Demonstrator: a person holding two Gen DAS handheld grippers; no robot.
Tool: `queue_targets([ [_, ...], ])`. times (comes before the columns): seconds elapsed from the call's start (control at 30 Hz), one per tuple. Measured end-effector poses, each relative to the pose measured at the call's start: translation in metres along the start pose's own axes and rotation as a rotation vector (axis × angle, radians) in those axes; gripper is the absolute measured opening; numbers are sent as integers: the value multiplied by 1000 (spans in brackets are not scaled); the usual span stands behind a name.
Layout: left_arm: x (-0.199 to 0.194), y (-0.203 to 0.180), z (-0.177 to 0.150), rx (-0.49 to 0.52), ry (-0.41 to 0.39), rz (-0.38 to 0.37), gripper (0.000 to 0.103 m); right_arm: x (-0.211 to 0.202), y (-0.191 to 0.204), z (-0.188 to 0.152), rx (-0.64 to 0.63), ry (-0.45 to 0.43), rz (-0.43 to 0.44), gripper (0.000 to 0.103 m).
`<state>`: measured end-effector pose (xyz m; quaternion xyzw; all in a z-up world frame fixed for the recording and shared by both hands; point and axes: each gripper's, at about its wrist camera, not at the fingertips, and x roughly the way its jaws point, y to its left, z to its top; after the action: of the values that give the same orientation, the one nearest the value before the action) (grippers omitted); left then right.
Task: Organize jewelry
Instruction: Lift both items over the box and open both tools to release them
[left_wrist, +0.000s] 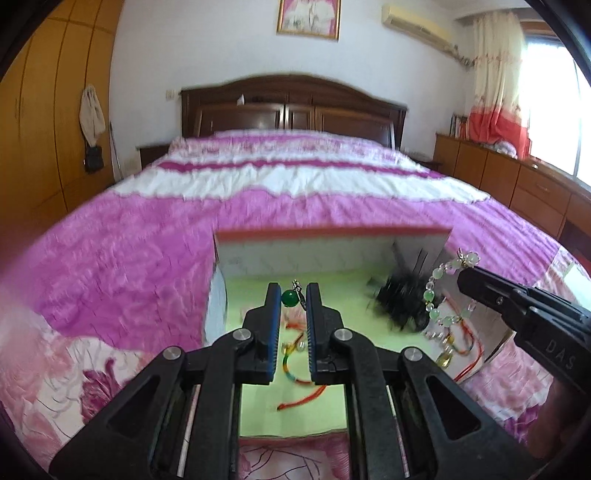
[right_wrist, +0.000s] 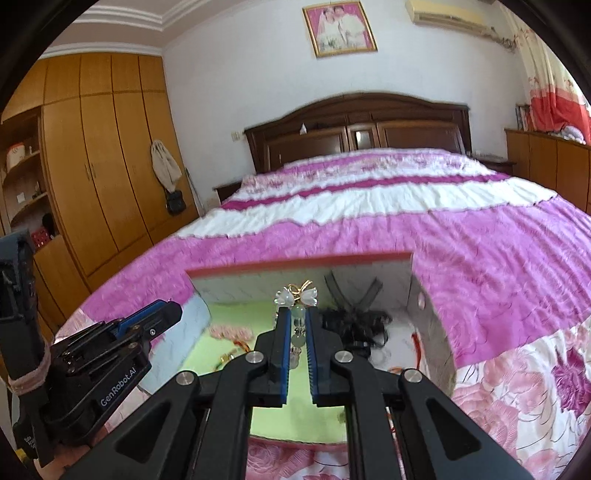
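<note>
Green bead pendant (left_wrist: 289, 297) sits pinched in the left gripper (left_wrist: 290, 295) above the box (left_wrist: 332, 236) on the bed (left_wrist: 147, 229); the right gripper (right_wrist: 297, 325) clamps a beaded bracelet (right_wrist: 298, 314). Lowering each slowly should prevent tangles.

the left tool (left_wrist: 291, 295) points forward, its blue-padded fingers (left_wrist: 274, 332) nearly parallel and drawn close, pinching something small at the tips. the right tool (right_wrist: 298, 314) sits just beside it, level, fingers (right_wrist: 283, 350) likewise drawn in on something between them.
</note>
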<state>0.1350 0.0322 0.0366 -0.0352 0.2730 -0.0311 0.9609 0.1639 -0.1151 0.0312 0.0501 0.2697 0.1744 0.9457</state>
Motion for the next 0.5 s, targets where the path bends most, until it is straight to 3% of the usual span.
queue_targets([
  [0.23,29,1,-16,-11,151,12,5,24,-9,-14,25,97,-13,9],
  [0.5,36,0,-23,-12,206,5,5,36,-15,-20,51,159,-18,9],
])
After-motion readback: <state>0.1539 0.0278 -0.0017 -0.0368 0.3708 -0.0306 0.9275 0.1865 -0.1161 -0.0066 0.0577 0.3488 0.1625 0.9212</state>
